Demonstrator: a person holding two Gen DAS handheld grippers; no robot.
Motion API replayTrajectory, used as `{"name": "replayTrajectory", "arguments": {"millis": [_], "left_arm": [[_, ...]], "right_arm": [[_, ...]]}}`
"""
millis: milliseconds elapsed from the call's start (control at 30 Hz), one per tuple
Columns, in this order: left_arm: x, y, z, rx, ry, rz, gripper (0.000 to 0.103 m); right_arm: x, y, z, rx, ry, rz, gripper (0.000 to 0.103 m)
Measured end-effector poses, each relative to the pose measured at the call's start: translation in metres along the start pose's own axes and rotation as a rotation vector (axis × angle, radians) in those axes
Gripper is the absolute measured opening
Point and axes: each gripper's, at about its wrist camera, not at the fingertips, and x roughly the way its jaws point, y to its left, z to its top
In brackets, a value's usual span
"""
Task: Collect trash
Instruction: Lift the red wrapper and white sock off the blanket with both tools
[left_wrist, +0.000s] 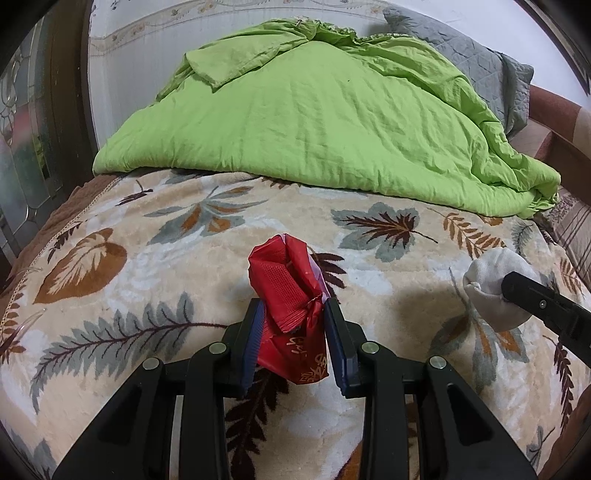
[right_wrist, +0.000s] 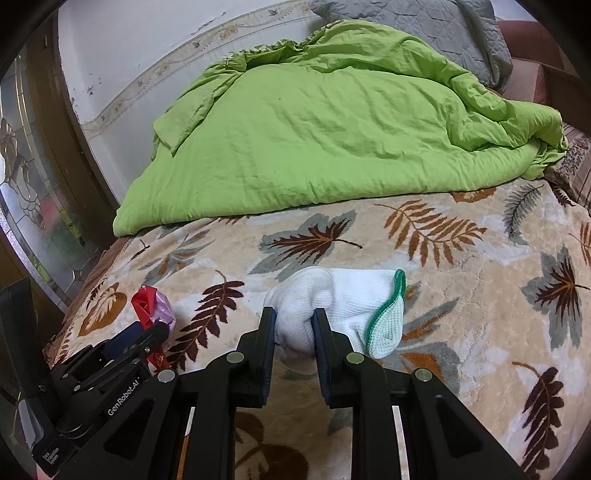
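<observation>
My left gripper is shut on a crumpled red wrapper with white lettering, held just above the leaf-patterned blanket. The wrapper and the left gripper also show at the lower left of the right wrist view. My right gripper is shut on a white knit glove with a green cuff, bunched between the pads over the blanket. In the left wrist view the glove shows at the right, with one black finger of the right gripper against it.
A rumpled green duvet covers the far half of the bed. A grey quilted pillow lies behind it at the right. A dark wooden frame with patterned glass stands at the left. The white wall runs behind the bed.
</observation>
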Motion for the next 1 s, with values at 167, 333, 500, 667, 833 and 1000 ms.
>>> {"name": "replayTrajectory", "arguments": {"millis": [167, 333, 500, 667, 833, 1000], "left_arm": [[-0.007, -0.006, -0.002, 0.009, -0.013, -0.004, 0.032], [-0.019, -0.011, -0.007, 0.01, -0.026, -0.009, 0.032], [-0.034, -0.017, -0.013, 0.024, -0.046, -0.011, 0.032], [-0.049, -0.018, -0.025, 0.031, -0.049, -0.016, 0.032], [-0.058, -0.019, -0.04, 0.04, -0.033, -0.002, 0.033], [-0.07, -0.016, -0.055, 0.034, -0.026, 0.007, 0.033]], "right_arm": [[-0.009, 0.004, -0.001, 0.002, -0.018, 0.005, 0.022], [-0.025, 0.004, -0.004, -0.002, -0.044, -0.009, 0.022], [-0.044, -0.002, -0.017, -0.003, -0.056, -0.032, 0.022], [-0.057, -0.007, -0.029, 0.006, -0.054, -0.041, 0.022], [-0.07, -0.005, -0.038, 0.0, -0.057, -0.032, 0.022], [-0.08, 0.0, -0.046, -0.01, -0.061, -0.021, 0.022]]}}
